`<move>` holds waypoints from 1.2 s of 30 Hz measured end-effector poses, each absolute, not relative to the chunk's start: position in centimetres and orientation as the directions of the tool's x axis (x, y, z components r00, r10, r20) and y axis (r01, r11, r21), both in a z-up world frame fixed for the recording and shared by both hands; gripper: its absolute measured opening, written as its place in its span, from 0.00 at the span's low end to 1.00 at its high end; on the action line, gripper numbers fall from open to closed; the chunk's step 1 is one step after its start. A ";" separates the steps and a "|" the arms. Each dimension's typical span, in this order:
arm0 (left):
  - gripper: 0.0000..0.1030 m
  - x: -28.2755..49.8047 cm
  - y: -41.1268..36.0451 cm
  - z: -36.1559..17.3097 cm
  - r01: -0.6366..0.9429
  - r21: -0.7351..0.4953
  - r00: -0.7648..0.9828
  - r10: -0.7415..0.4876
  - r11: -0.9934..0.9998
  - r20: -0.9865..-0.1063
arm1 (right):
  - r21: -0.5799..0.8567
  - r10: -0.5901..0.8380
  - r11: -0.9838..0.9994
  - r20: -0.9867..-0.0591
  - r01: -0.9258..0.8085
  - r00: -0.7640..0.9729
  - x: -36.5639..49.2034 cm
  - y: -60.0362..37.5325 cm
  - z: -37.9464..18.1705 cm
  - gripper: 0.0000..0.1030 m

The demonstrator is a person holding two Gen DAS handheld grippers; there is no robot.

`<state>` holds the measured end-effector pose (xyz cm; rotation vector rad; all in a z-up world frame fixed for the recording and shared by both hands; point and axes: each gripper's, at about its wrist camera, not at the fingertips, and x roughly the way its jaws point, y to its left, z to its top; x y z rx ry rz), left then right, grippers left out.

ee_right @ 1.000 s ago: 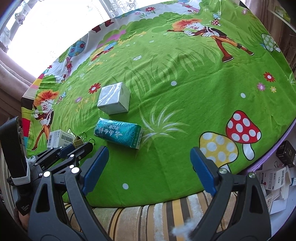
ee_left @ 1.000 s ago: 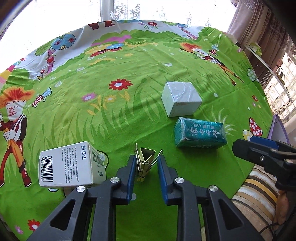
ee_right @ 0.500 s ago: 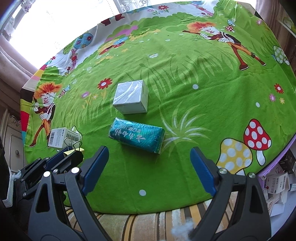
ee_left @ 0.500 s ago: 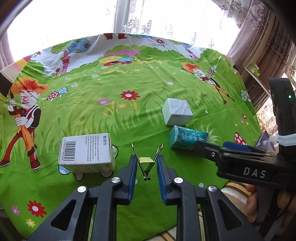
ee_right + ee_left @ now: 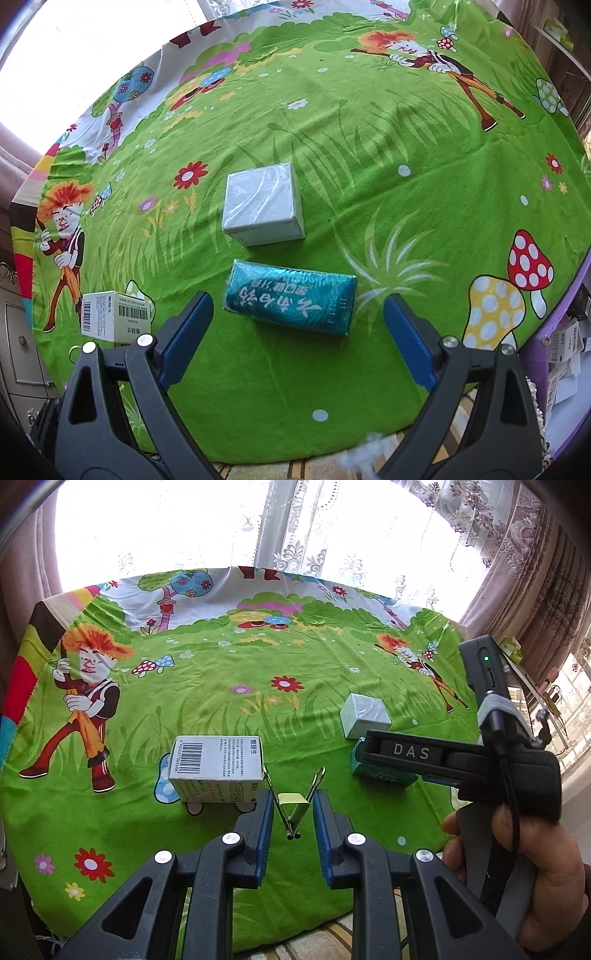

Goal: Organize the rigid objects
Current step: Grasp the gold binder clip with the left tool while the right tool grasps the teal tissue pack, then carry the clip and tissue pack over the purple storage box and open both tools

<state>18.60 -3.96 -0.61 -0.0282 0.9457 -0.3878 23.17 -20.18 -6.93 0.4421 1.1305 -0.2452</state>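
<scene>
My left gripper [image 5: 293, 797] is shut on a gold binder clip [image 5: 291, 805], held off the cloth just right of a white barcode box [image 5: 216, 760]. My right gripper [image 5: 297, 301] hangs over a teal tissue pack [image 5: 291, 299]; its jaws are opening, the pack lies between them in the view, and the pads touch nothing. A white cube box [image 5: 264, 203] sits just beyond the pack. The barcode box [image 5: 114, 314] shows at the left of the right wrist view. In the left wrist view a hand [image 5: 535, 878] holds the right tool in front of the teal pack [image 5: 380, 773].
A green cartoon tablecloth [image 5: 221, 686] covers the table. A striped cushion [image 5: 295, 467] lines the near edge. A purple bin [image 5: 546, 354] with small cartons stands at the right, and a cabinet [image 5: 18, 350] at the left. Curtains and a bright window lie beyond.
My left gripper rose and drew back with the clip, so more of the window shows. My right gripper moved in over the teal pack, which now lies centred between its slightly wider jaws.
</scene>
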 end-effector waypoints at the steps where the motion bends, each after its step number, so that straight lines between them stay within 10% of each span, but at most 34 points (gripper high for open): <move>1: 0.22 18.5 -4.0 -0.5 0.315 -0.189 0.525 -0.336 0.930 -0.781 | 0.217 0.033 0.884 -0.913 0.415 0.407 23.3 -20.2 -7.1 0.92; 10: 0.22 18.0 -4.1 0.3 0.319 -0.187 0.545 -0.341 0.929 -0.766 | 0.101 -0.056 0.918 -0.924 0.383 0.378 23.7 -19.6 -7.8 0.74; 36: 0.22 14.6 -6.0 1.4 0.327 -0.174 0.538 -0.334 0.929 -0.774 | 0.097 -0.056 0.955 -0.867 0.279 0.496 16.3 -21.2 -2.8 0.73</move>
